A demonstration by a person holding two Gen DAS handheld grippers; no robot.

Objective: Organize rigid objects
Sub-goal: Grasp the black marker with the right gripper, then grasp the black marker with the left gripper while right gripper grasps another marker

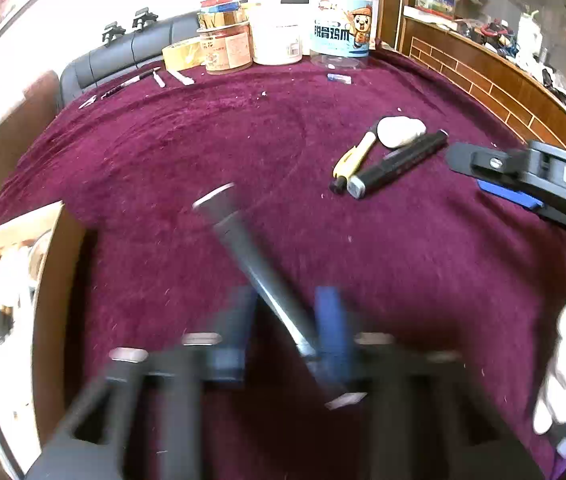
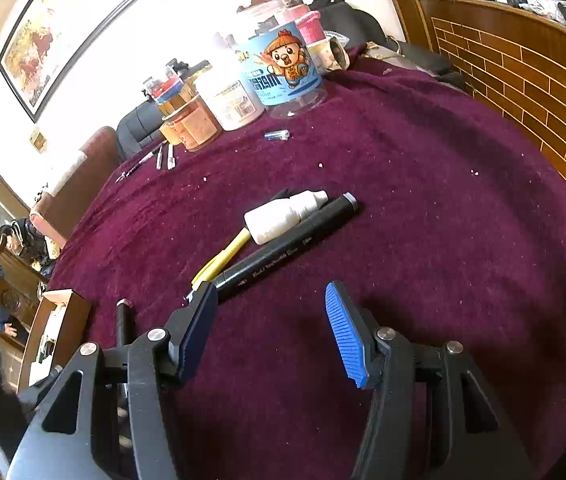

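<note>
Maroon cloth over bench (image 1: 243, 128), jars at 12 o'clock, box (image 1: 23, 320) at 9 o'clock. Left tool (image 1: 283, 328) clamped on dark marker (image 1: 243, 248), gripped near its end and blurred, so likely to pivot or slip out before reaching box. Right tool (image 2: 271, 328) parted and empty, black pen (image 2: 283, 248), yellow pen (image 2: 223, 258) and bottle (image 2: 283, 216) waiting at its 12 o'clock.

Legible: white letters "DAS", cut by the frame edge, on right gripper (image 1: 523, 188) body; Chinese characters "脱骨鸡爪" on blue cartoon-label clear jar (image 1: 341, 26); white script along black marker (image 2: 283, 252) barrel too small to read
</note>
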